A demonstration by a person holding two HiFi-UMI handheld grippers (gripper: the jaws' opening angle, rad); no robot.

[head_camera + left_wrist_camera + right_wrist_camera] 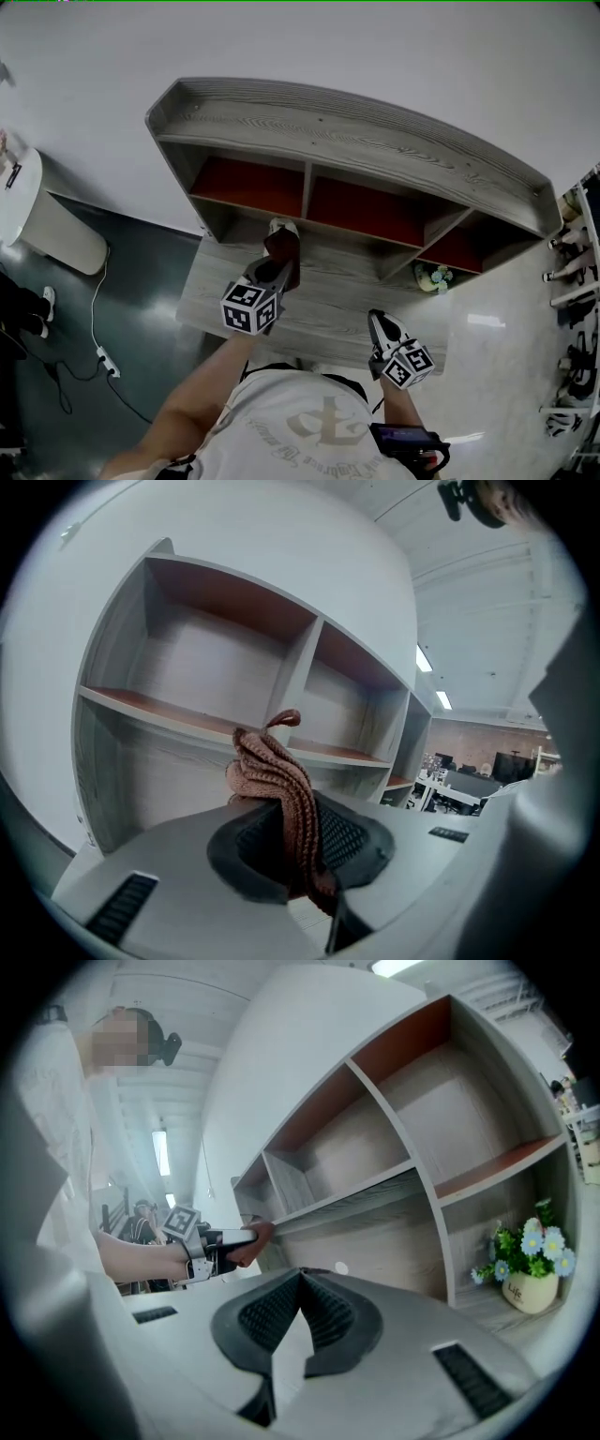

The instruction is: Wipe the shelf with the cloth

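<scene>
– Left claw [295,850], what's it doing?
– Clamped tight on the brown knitted cloth [274,778], which is bunched upright near the front edge of the shelf [178,714]. Right claw [300,1321] is closed and empty over the desk [328,309].
– Advice?
– Flatten the cloth onto the board, then make long, even strokes into the corners.

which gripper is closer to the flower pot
Right. The right gripper hangs just left of the flower pot and in front of it; the left gripper is farther left, near the middle of the shelf.
</scene>
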